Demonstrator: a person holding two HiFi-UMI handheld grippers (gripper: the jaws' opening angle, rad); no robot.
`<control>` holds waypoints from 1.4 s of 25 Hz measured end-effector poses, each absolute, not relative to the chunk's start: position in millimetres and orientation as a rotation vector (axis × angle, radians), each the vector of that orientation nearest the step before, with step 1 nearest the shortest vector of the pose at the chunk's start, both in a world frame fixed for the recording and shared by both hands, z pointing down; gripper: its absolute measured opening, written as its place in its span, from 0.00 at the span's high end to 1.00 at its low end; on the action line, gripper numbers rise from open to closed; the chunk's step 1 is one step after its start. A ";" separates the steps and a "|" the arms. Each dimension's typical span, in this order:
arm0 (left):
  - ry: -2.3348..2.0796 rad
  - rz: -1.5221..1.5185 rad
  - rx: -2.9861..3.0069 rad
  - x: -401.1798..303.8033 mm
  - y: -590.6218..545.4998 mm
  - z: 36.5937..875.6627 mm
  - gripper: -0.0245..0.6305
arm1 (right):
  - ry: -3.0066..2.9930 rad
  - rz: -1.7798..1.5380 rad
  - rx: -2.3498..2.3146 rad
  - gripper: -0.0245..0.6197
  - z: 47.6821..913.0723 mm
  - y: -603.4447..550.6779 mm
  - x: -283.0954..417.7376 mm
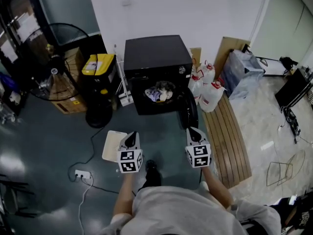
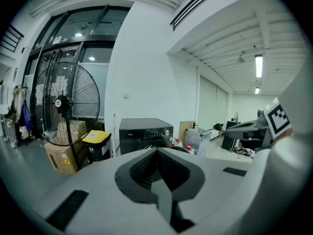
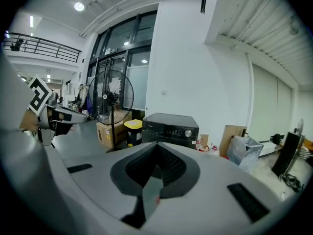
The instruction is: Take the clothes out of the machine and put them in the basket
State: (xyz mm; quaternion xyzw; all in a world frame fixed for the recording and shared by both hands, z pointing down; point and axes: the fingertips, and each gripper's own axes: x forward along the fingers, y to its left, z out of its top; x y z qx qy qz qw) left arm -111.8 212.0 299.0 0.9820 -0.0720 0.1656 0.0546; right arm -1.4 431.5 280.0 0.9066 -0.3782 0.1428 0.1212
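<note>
Clothes (image 1: 160,93): seen as a mixed bundle, pale and dark, inside the round opening of the black machine (image 1: 156,58). None have been taken out.

Machine: set against the white wall, front facing the person. Its door (image 1: 188,112) is swung open to the right of the opening.

Basket (image 1: 114,145): a pale rectangular container on the dark floor, in front of the machine and to its left. It is partly covered in the head view by the left gripper (image 1: 130,140). Its contents cannot be made out.

Left gripper: held out in front of the person, well short of the machine. Its jaws are seen pressed together in the left gripper view, with nothing between them.

Right gripper (image 1: 194,132): held level with the left one and apart from it, pointed toward the open door. Its jaws are closed on each other and nothing is held.

Surroundings:
- A large round fan (image 1: 54,62) is noted at the left.
- A black bin with a yellow lid (image 1: 98,65) stands between the fan and the machine.
- A cardboard box (image 1: 68,99) sits below the fan.
- White jugs with red caps (image 1: 210,94) are grouped just right of the machine.
- A slatted wooden board (image 1: 227,136) lies on the floor in front of the jugs.
- A power strip (image 1: 82,174) with a cable lies on the floor at the lower left.
</note>
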 end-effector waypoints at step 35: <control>-0.092 0.566 2.977 111.6 49.8 311.1 0.94 | -1.012 0.499 2.646 0.93 299.1 273.1 195.2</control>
